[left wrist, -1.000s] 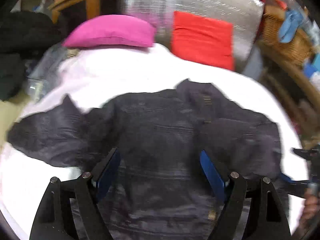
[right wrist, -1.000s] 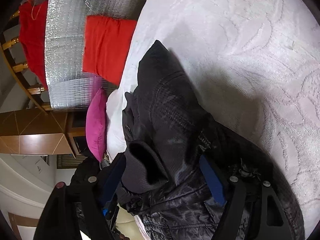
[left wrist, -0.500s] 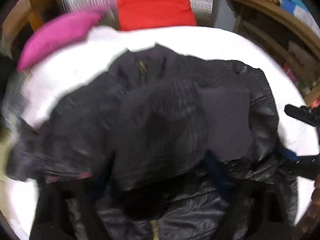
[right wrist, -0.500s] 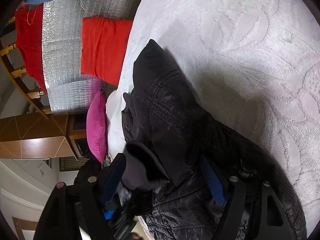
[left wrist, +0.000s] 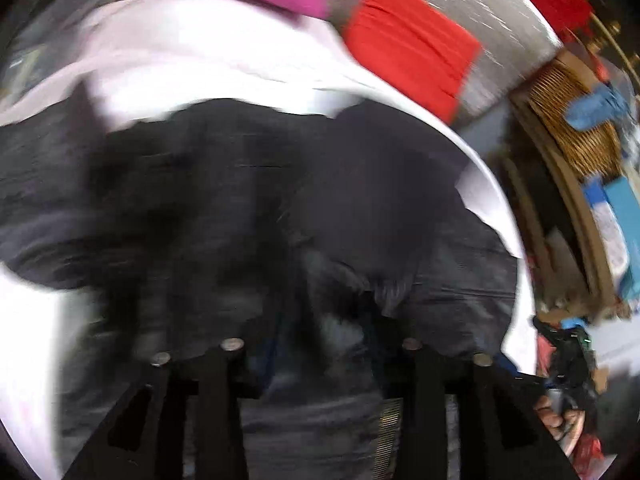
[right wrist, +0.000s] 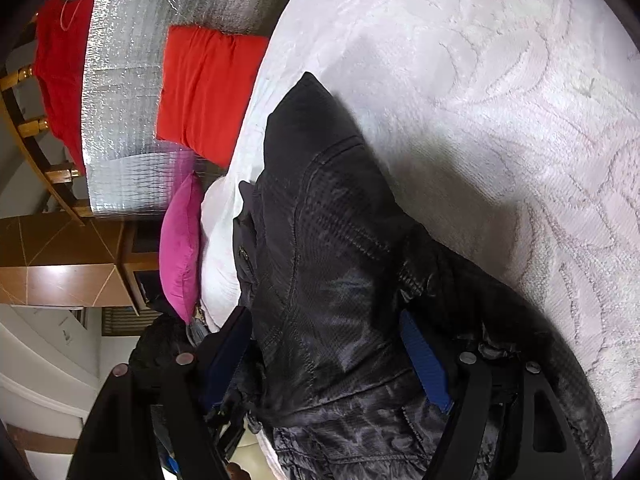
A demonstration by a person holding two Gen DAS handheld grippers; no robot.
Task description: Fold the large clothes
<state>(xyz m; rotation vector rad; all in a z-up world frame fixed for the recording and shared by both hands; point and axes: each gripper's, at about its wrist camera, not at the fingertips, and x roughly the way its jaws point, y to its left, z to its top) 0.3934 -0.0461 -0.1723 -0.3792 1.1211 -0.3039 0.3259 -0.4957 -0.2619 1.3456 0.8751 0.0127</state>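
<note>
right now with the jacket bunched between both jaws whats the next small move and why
Probably lower the left gripper and lay its fold flat. The black jacket is heaped on the white bedspread, fabric fills both sets of jaws, and the right gripper sits at its edge.

The ribbed cuff has slid off the jacket (right wrist: 332,280).

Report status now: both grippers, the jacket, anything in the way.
Right gripper open, jaws straddling black jacket on white bedspread. Left gripper over jacket, view blurred, jaw state unclear. Pink pillow and red pillow beyond, clear of jacket.
</note>
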